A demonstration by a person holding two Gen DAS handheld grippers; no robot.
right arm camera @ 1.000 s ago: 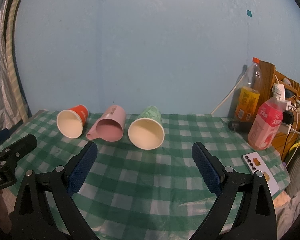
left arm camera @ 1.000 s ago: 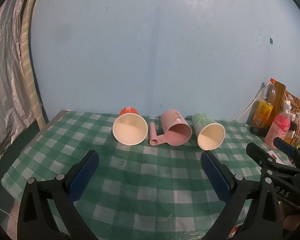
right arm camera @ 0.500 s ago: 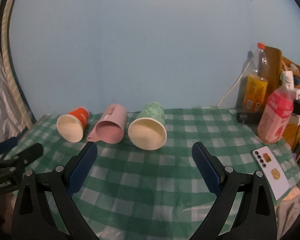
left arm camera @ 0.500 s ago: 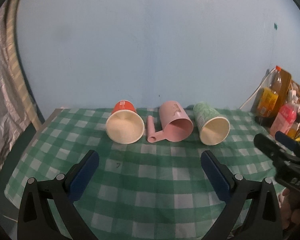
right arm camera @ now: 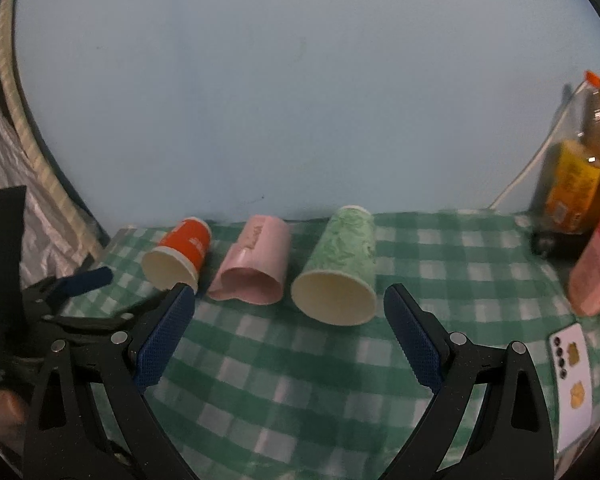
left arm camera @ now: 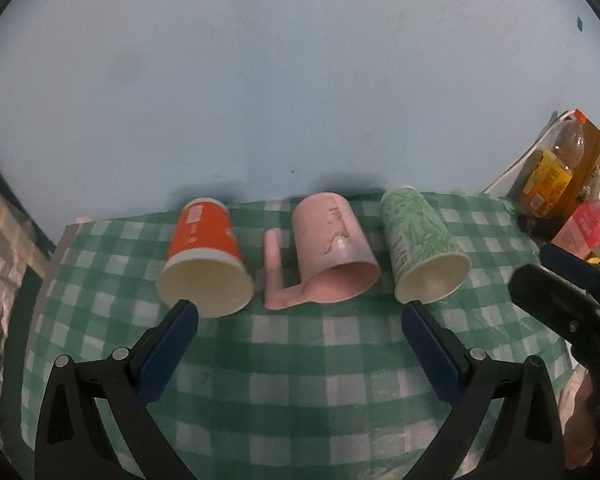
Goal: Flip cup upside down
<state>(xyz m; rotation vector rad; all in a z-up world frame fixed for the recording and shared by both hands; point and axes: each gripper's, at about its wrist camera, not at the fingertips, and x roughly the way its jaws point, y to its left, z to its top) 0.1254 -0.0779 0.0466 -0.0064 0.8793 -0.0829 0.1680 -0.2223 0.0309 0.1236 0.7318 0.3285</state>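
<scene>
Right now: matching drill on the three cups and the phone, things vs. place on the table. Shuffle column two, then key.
Things
1. orange cup
2. pink cup
3. green cup
4. phone

Places
A. middle of the row, handle lying on the cloth
B. flat at the table's right edge
C. left end of the row, on its side
D. right end of the row, on its side

Pairs: 1-C, 2-A, 3-D, 4-B
</scene>
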